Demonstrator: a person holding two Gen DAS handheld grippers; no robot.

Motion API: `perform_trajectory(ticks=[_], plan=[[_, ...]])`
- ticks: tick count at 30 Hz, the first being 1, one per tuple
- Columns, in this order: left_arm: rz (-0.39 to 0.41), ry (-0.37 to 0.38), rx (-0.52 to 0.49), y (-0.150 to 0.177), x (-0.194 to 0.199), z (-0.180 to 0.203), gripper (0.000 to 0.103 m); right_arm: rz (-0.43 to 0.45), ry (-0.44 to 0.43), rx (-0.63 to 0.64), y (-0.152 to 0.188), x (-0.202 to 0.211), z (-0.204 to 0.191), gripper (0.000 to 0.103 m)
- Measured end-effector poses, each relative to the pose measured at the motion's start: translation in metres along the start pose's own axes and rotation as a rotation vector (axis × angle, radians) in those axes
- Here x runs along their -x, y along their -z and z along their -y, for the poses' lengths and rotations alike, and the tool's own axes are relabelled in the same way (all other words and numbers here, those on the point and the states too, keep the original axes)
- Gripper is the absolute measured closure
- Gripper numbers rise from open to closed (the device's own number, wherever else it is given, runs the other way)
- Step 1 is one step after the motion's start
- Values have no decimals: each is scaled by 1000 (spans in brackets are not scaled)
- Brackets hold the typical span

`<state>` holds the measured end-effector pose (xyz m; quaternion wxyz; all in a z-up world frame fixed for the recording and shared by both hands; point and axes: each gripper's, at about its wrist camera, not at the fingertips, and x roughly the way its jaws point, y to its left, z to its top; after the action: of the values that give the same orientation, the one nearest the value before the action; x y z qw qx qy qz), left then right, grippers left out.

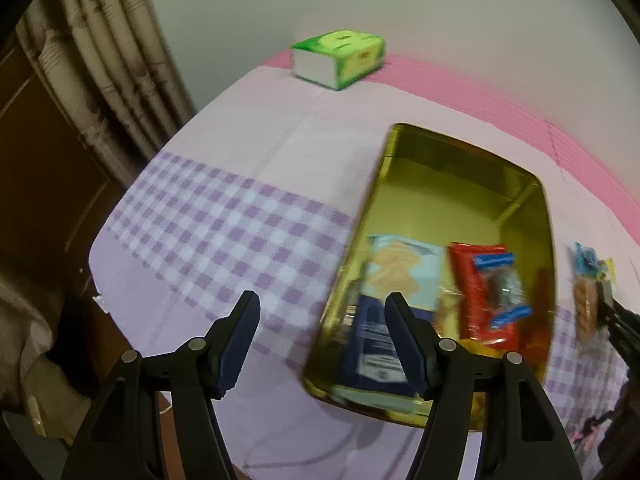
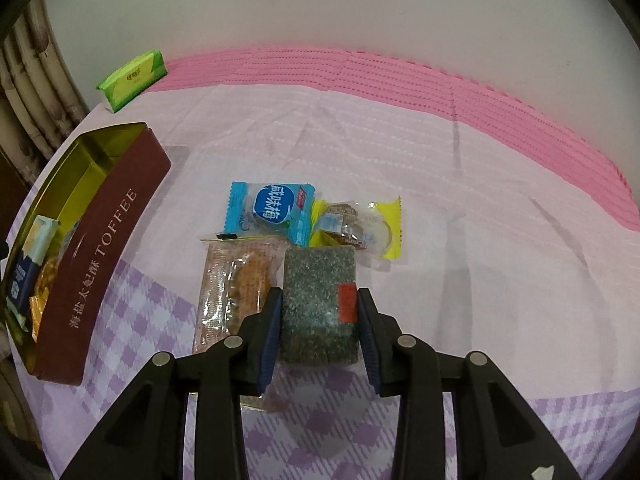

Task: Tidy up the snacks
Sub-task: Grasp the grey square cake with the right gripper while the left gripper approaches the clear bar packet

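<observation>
The maroon tin (image 2: 100,248), lettered "TOFFEE", has a gold inside and holds wrapped snacks including a red packet (image 1: 486,292). Right of it on the checked cloth (image 2: 440,184), the right tool (image 2: 319,312) pinches a dark speckled bar (image 2: 316,280). The left tool (image 1: 320,340) hangs spread, holding nothing.

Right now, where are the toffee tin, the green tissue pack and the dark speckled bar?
toffee tin (image 2: 100,264): right wrist view, on its maroon side wall.
green tissue pack (image 1: 340,60): left wrist view, on its top face.
dark speckled bar (image 2: 316,300): right wrist view, on its wrapper's middle.
</observation>
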<state>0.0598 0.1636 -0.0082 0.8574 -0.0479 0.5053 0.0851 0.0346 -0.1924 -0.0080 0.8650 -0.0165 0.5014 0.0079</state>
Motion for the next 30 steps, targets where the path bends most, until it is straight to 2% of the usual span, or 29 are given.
perform_trajectory(ticks=[3, 7, 16, 22, 30], plan=[[-1, 42, -33, -1, 8, 25, 37, 14, -13, -11, 4, 0, 3, 70], [0, 105, -88, -3, 18, 64, 37, 43, 15, -32, 12, 4, 14, 70], [-71, 259, -226, -1, 20, 168, 37, 105, 146, -186, 37, 18, 86, 70], [-113, 294, -268, 7, 3, 225, 37, 150, 176, -259, 48, 21, 114, 70], [-168, 307, -283, 14, -19, 275, 37, 178, 187, -250, 53, 18, 112, 70]])
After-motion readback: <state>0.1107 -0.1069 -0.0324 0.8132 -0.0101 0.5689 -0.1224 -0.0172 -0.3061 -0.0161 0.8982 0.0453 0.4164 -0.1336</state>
